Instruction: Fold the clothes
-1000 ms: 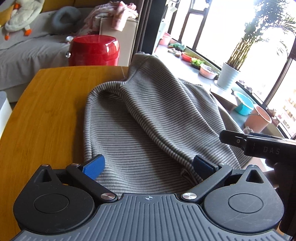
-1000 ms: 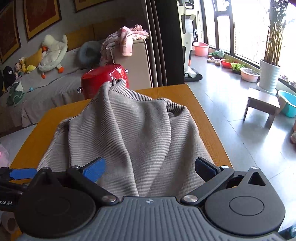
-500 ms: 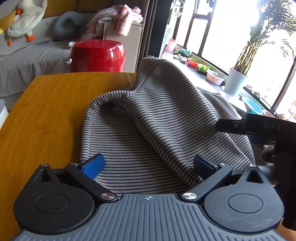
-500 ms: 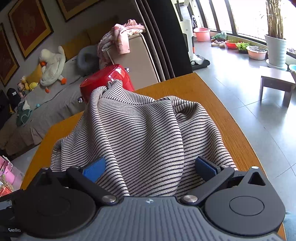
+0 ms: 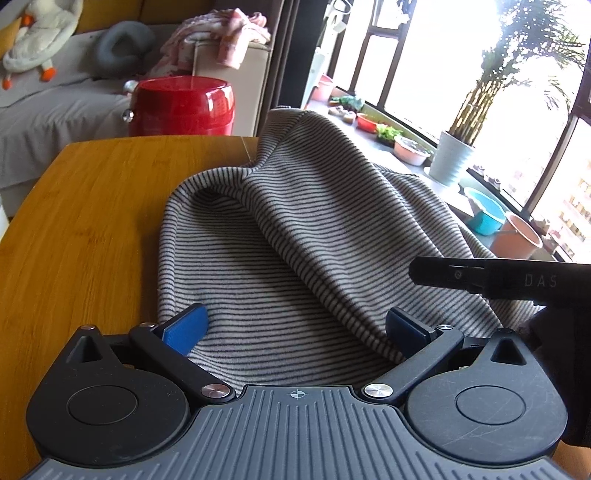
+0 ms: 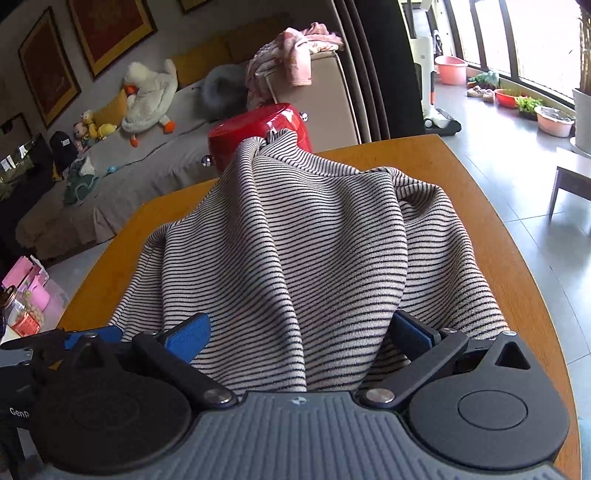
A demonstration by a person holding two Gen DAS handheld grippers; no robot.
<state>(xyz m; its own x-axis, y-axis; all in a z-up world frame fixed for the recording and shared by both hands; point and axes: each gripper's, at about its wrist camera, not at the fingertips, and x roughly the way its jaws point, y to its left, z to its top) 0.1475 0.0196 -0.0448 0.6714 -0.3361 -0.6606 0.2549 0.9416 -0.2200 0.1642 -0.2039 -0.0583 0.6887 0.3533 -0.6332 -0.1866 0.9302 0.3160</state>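
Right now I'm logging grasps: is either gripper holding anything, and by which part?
Neither: the left gripper and right gripper stand open, jaws spread, around the near hem of the striped garment.

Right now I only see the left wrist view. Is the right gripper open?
Observer: Yes. The right gripper is open, its jaws spread wide, with the cloth lying between them.
Operator: Does the cloth hang off the table on that side?
Observer: No. Bare table shows past its right edge.
Operator: Anything on the wall?
Observer: Framed pictures.
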